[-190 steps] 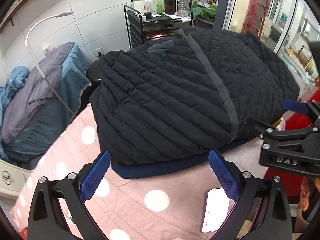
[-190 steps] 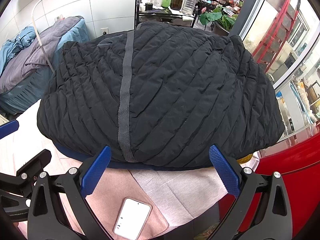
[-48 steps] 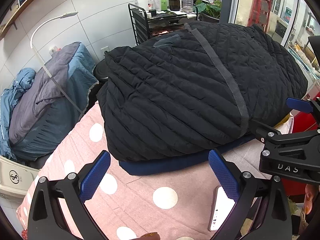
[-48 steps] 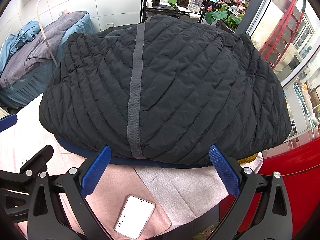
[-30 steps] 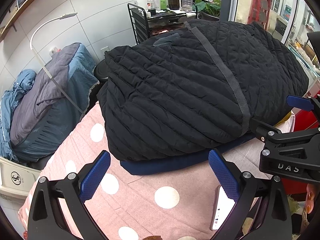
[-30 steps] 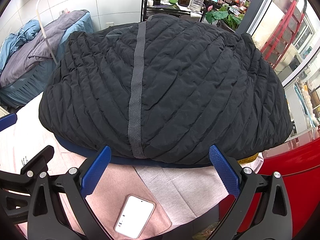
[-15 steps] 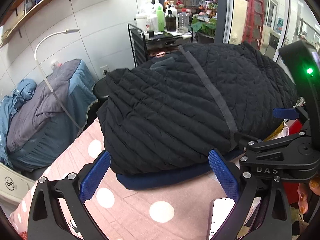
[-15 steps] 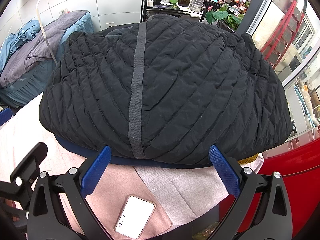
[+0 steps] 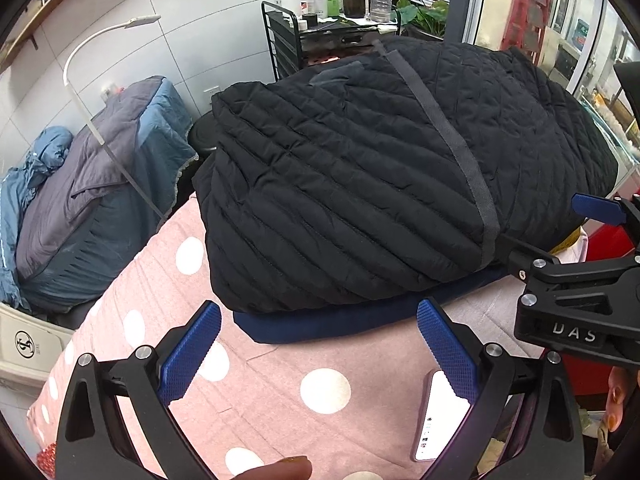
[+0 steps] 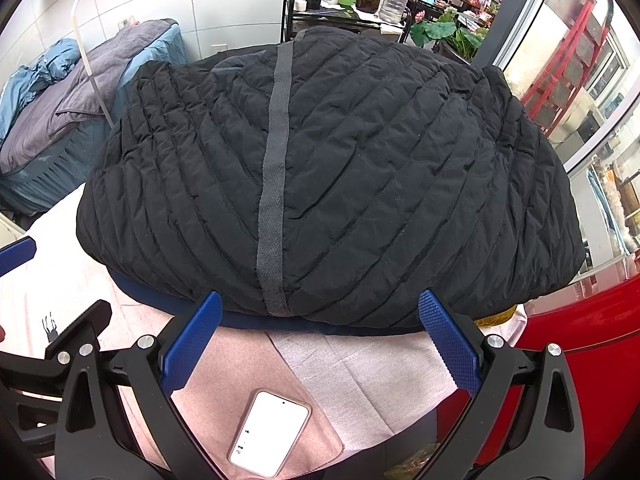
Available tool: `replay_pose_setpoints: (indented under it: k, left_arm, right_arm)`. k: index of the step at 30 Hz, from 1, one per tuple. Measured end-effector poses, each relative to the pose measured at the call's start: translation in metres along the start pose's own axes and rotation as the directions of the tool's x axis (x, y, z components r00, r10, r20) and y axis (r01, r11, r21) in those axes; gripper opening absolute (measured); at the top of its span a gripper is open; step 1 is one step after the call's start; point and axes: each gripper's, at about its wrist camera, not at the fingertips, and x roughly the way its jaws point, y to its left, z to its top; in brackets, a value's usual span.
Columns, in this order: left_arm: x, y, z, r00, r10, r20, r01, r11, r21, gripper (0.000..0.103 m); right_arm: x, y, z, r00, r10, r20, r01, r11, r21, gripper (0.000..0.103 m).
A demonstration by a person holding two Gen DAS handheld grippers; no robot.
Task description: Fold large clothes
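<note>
Right wrist view shows the black quilted padded jacket [image 10: 340, 180] lying folded on a navy cushion [image 10: 160, 296] atop the pink-covered worktop [image 10: 248, 356]. Both hand-held grippers, left [image 9: 318, 352] and right [image 10: 320, 340], hover spread and empty. For a clean next fold, pinch the near hem at both corners evenly, avoiding the white phone [image 10: 270, 434]

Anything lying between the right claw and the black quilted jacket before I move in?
In the right wrist view, the open right claw faces the black quilted jacket across a short strip of grey cloth and the navy garment edging out beneath the jacket. The phone lies nearer, beneath the claw.
</note>
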Motion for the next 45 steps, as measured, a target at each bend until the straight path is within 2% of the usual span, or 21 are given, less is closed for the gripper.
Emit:
replay_pose_setpoints:
  k: [29, 35, 45]
  left_arm:
    - [0.003, 0.005, 0.001, 1.0, 0.018, -0.021, -0.018, 1.0, -0.019, 0.097]
    - [0.009, 0.01, -0.005, 0.998, 0.045, -0.038, -0.045, 0.999, -0.025, 0.097]
    - [0.013, 0.015, -0.014, 0.997, 0.039, -0.072, -0.042, 0.998, -0.043, 0.097]
  right_arm:
    - [0.001, -0.003, 0.004, 1.0, -0.016, -0.003, 0.016, 1.0, 0.002, 0.097]
    - [-0.005, -0.01, 0.003, 0.998, -0.057, 0.028, 0.056, 0.998, 0.028, 0.097]
    - [-0.008, -0.015, 0.001, 0.997, -0.059, 0.053, 0.057, 0.997, 0.047, 0.097]
